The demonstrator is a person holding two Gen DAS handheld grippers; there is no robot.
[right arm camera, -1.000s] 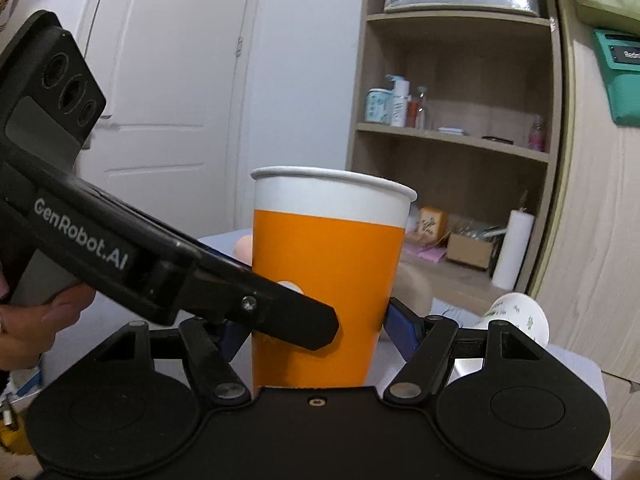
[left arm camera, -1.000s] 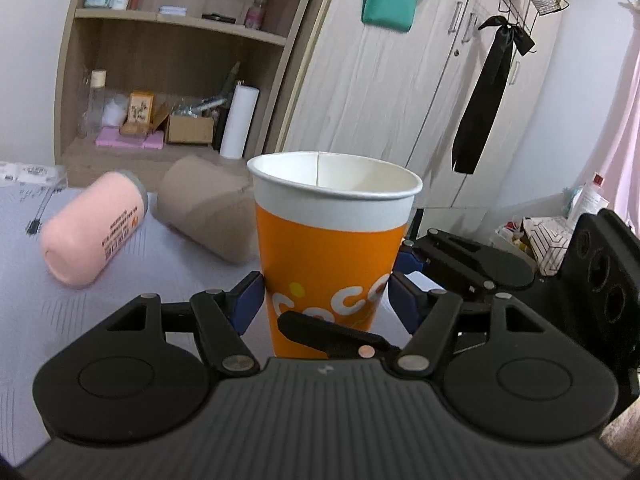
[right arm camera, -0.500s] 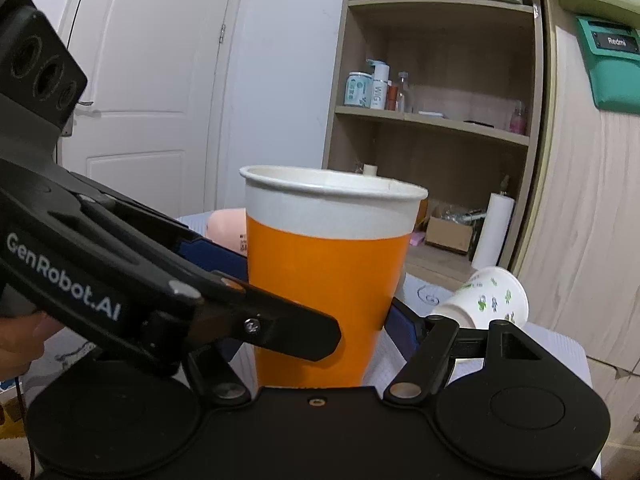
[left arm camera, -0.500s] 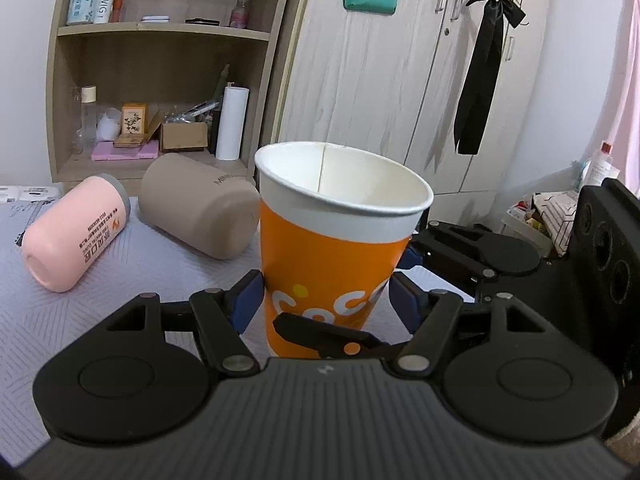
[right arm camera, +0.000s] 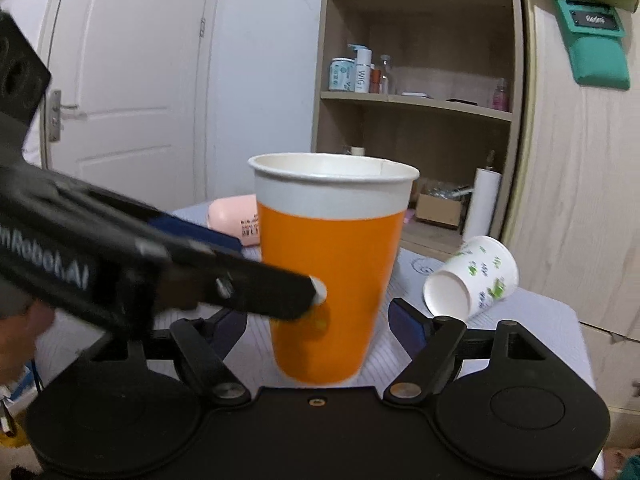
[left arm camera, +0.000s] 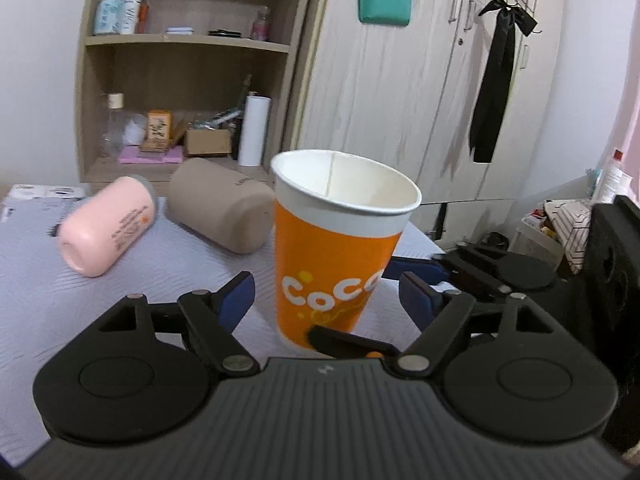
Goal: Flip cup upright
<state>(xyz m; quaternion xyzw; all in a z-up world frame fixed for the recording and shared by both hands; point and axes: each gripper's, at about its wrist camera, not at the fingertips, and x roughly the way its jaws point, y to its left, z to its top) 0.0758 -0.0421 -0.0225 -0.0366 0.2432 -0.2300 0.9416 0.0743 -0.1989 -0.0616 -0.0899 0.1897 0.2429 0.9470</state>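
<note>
Orange cup (left arm camera: 340, 248) upright btwn 2 tools, both w/ fingers apart; back off straight, don't clip rim.

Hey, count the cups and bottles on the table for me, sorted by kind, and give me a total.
Paper cups: 2, the orange cup standing upright and the white cup with green print on its side.
Tumbler bottles on their sides: 2, the pink bottle and the tan bottle.
Total: 4
</note>
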